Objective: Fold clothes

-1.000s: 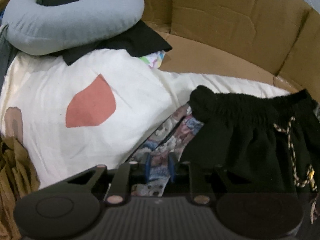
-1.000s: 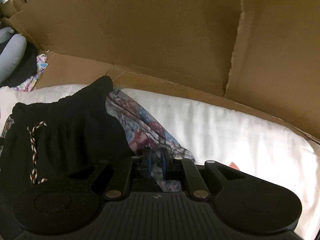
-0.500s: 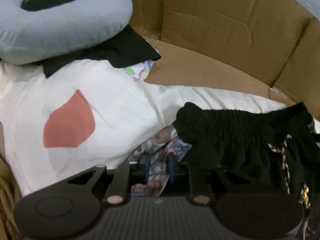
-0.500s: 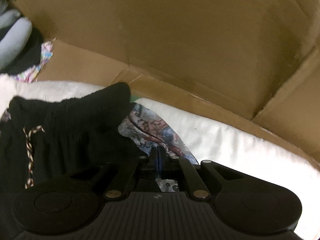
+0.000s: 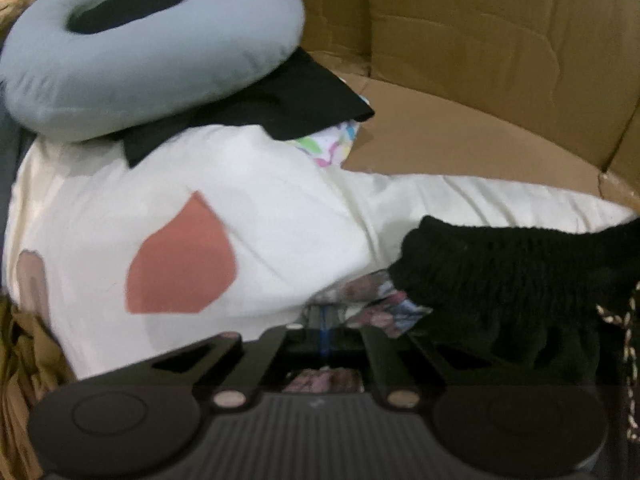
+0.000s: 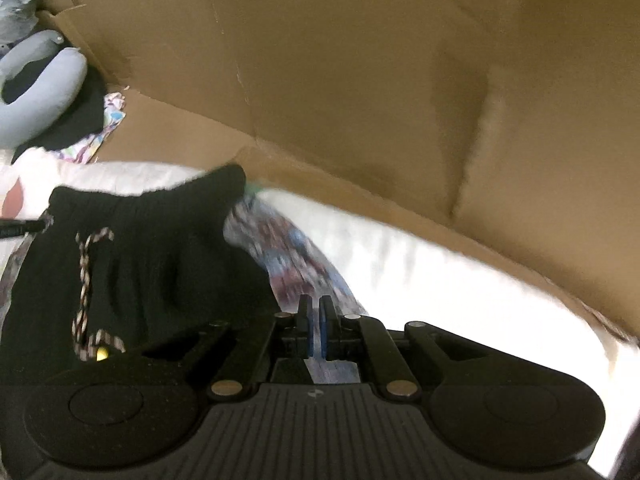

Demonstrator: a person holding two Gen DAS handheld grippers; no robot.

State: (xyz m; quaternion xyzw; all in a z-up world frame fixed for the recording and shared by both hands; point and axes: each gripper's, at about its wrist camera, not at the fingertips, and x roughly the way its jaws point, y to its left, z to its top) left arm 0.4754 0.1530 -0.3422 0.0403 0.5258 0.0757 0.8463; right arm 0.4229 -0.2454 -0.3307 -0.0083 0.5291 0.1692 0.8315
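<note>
A patterned floral garment (image 5: 376, 300) lies on a white sheet, partly under black drawstring shorts (image 5: 500, 280). My left gripper (image 5: 322, 316) is shut on the garment's left edge, and the cloth bunches up beside its pads. In the right wrist view the same patterned garment (image 6: 296, 256) runs out from under the black shorts (image 6: 152, 256). My right gripper (image 6: 315, 312) is shut on its right edge, with a thin fold of cloth between the blue pads. The shorts' braided drawstring (image 6: 86, 276) hangs down their front.
The white sheet (image 5: 240, 208) carries a red-brown patch. A grey neck pillow (image 5: 152, 52) rests on a black cloth (image 5: 300, 100) at the back left, over a bright printed cloth (image 5: 332, 144). Cardboard walls (image 6: 360, 60) close off the back and right. Mustard fabric (image 5: 24, 360) lies at the left edge.
The left jaws have closed onto the patterned garment, which now bunches at the pads. The right jaws closed on its other edge, and that gripper has lifted and shifted slightly.
</note>
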